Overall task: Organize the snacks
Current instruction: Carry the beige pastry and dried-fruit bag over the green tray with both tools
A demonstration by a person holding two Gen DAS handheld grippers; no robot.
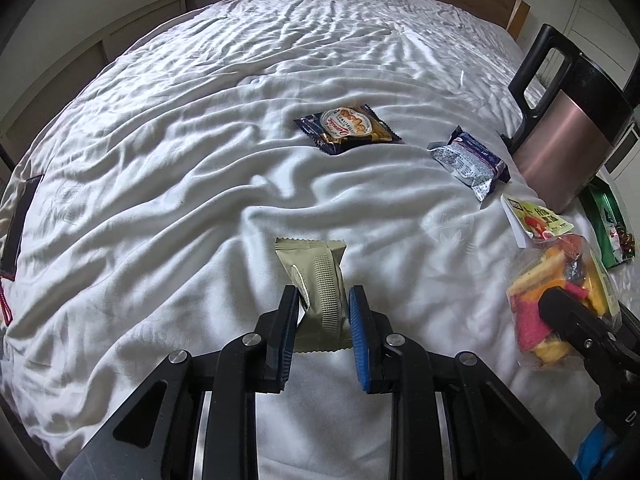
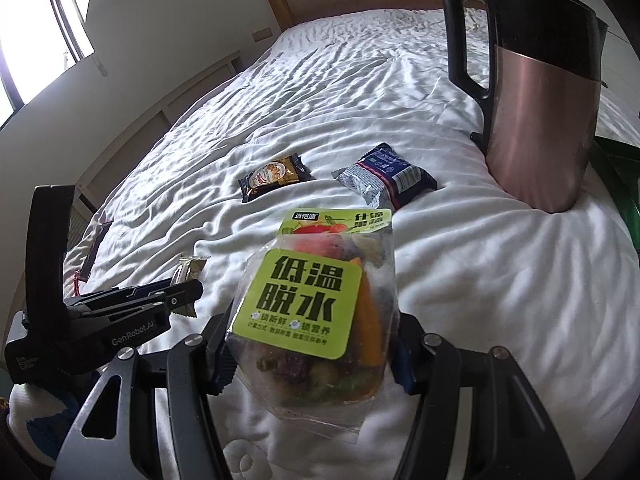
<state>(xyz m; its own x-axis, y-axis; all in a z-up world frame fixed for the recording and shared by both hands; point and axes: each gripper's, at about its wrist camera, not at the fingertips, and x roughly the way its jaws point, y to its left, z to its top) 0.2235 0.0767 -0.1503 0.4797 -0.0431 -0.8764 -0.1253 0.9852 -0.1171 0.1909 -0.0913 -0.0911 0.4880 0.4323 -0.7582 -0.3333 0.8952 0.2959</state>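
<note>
Pickup step judged in hand: beige wrapper [image 1: 320, 292] pinched between left gripper [image 1: 323, 312] fingers; dried-veg bag [image 2: 316, 312] clamped in right gripper [image 2: 310, 354] (both off sheet, apparently). Next: placement needed beside packets ahead of fingertips.

- Daylight enters from a window [image 2: 36, 36] at the upper left of the right wrist view; the pane is blown out to white.
- The white bed cover [image 1: 200, 160] is bright, with soft grey shadows in its wrinkles.
- A pale sheen runs down the kettle [image 2: 536, 120], and the clear snack bag [image 2: 320, 312] shows small glints.
- Both views bend strongly toward the edges, with dark corners.
- The centre is sharp; the near tool parts look slightly soft.
</note>
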